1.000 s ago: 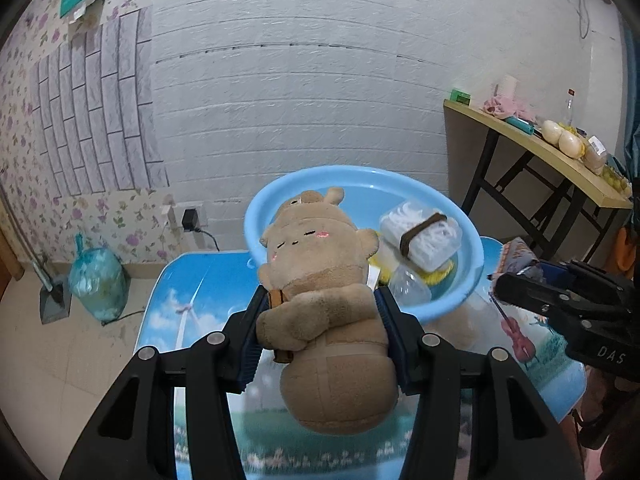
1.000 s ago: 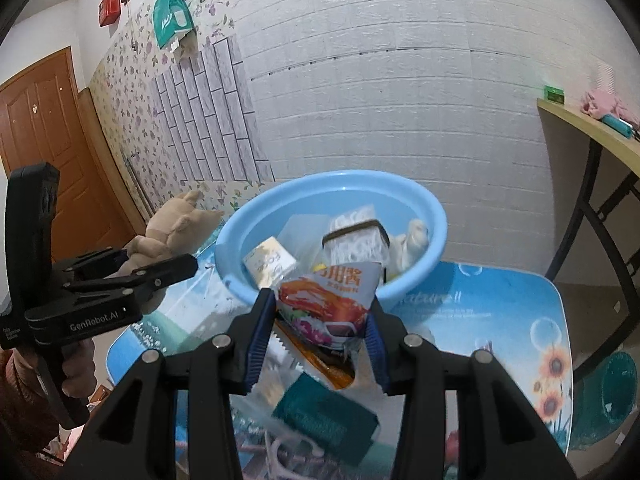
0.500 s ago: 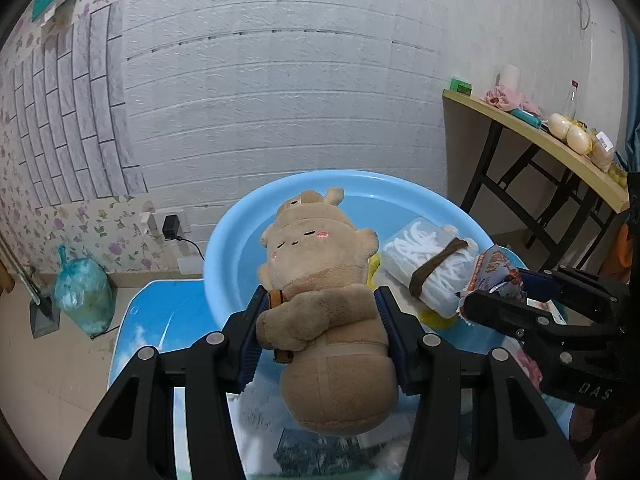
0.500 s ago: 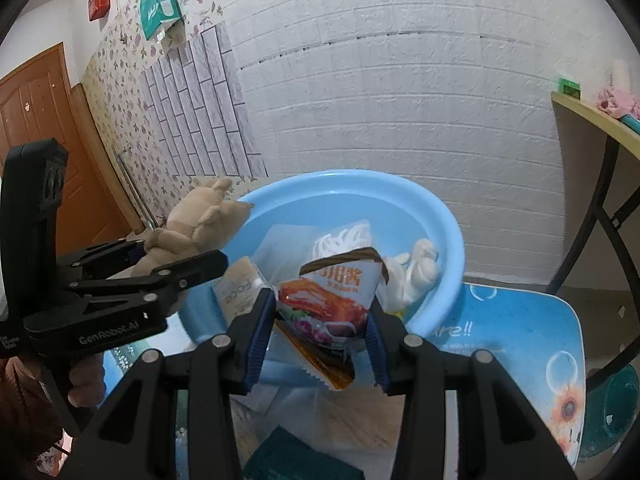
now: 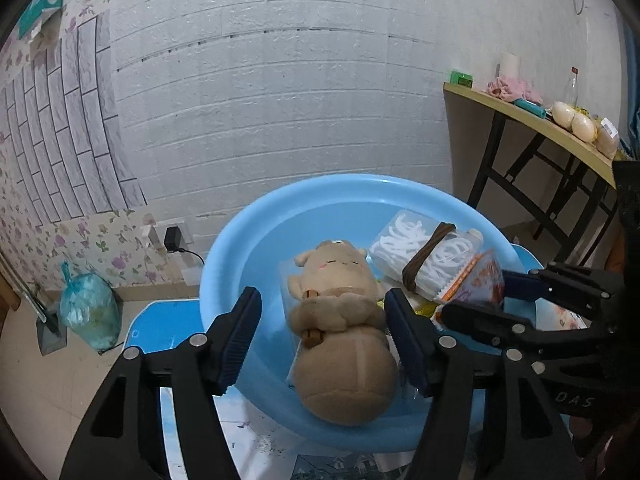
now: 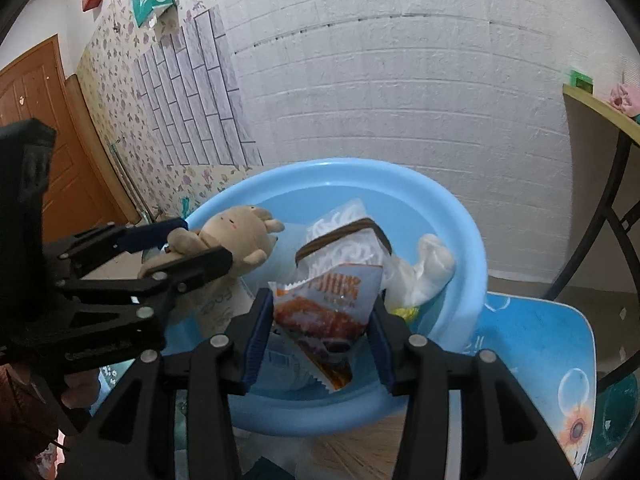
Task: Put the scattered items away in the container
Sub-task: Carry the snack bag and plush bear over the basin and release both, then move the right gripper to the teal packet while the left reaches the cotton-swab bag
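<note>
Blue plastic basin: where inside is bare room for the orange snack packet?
Bare floor: between the blue plastic basin's left wall and the tan plush bear, and along the back wall. Crowded on the right, by the banded clear pack of white loops.

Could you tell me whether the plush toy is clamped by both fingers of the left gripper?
No, the left gripper stands open: a clear gap separates its left finger from the plush toy, which lies in the blue basin.

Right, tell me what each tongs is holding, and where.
Left tongs: nothing; released tan plush bear lies between them. Right tongs: orange foil snack packet, gripped by its side edges.
</note>
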A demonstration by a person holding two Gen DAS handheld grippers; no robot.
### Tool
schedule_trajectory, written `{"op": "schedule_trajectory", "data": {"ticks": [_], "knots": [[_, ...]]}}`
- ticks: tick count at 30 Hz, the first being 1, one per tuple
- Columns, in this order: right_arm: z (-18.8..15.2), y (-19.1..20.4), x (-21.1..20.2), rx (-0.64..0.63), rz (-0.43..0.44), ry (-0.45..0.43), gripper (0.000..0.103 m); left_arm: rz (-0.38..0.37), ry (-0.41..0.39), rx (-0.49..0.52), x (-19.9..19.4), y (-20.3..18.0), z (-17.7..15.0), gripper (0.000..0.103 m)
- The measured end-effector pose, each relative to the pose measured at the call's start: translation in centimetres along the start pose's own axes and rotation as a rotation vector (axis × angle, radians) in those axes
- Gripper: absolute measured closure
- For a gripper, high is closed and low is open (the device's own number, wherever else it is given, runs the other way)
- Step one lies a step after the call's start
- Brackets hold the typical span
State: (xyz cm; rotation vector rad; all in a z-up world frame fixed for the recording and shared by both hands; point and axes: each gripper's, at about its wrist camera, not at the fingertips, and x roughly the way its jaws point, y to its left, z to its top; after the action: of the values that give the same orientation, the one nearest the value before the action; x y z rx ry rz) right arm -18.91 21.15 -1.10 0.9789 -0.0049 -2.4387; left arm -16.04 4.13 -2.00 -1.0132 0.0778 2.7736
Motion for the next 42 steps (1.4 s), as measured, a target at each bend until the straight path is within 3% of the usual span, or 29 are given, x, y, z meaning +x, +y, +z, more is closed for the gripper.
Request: {"op": "schedule_trajectory", "data": {"ticks": [14,18,22,27,42], "knots": [[-0.7,0.3,-3.5,0.004,-0.042,-0.034,0.055,0.053,-0.014,-0.02,-4.1,1.3,-2.1,0.038],[-1.6,0.1,-5.0,0.011,-0.066,-0.035,0.055,0.061,-0.013,-0.036,-5.5,1.6,-3.3,0.025],[-2.5,-0.3,-6.5,0.044,-0.086,-0.039,0.055,0.058,-0.011,-0.042,-6.9,1.3,-4.8,0.021],[-4.6,-0.6,-8.3,0.079,-0.106,-0.031,0.055,0.048,0.004,-0.04,-8.1,0.8,-6.6,0.013],[-12.3,0.3,-9.7,0.116,-0.119,0.082,0.055,0.017,0.087,-0.023,-10.0,-0.8,-13.2,0.012]]}}
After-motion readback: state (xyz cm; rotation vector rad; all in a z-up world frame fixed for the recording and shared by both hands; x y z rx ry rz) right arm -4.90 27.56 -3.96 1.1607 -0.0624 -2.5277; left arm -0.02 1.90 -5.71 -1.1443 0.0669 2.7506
